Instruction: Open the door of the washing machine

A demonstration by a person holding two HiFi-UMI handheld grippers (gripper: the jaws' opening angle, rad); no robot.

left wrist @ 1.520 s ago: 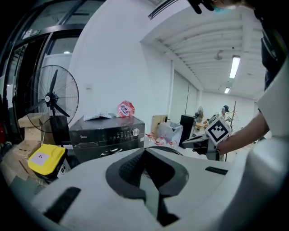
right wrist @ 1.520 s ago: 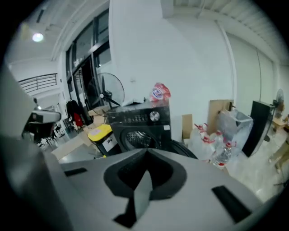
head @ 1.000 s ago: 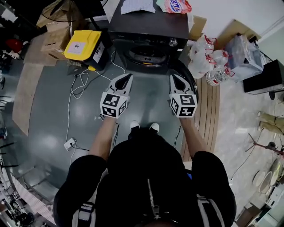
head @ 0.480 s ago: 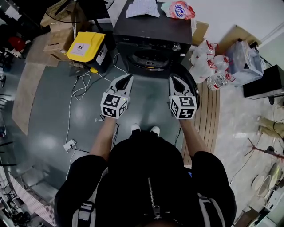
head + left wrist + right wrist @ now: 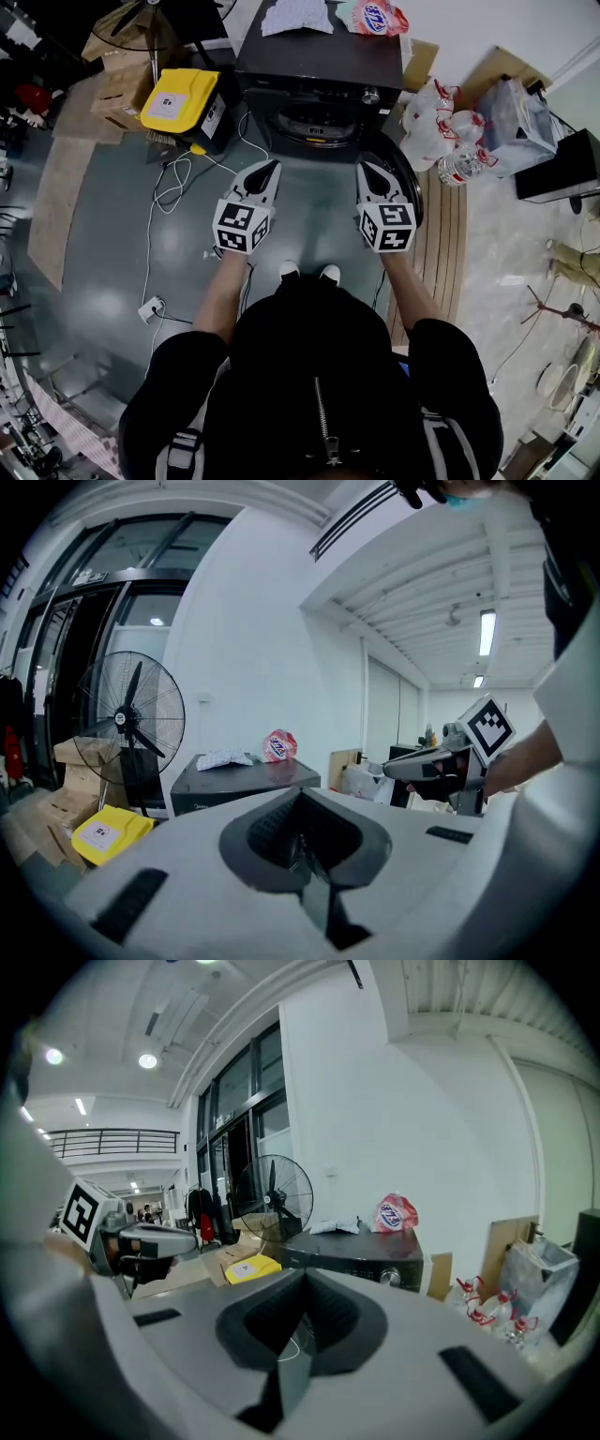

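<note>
Plainly the left gripper [image 5: 270, 167] and right gripper [image 5: 364, 170] have jaws pressed together, empty, short of the washing machine [image 5: 319, 66] ahead — its door [image 5: 410, 183] seemingly swung rightward, nearest the right gripper.

A yellow case [image 5: 176, 97] sits on the floor at far left, cardboard boxes [image 5: 111, 86] just beside it. White cables [image 5: 167, 183] trail nearer. Packs of water bottles [image 5: 441, 131] stand far right; a standing fan [image 5: 128, 719] far left.
</note>
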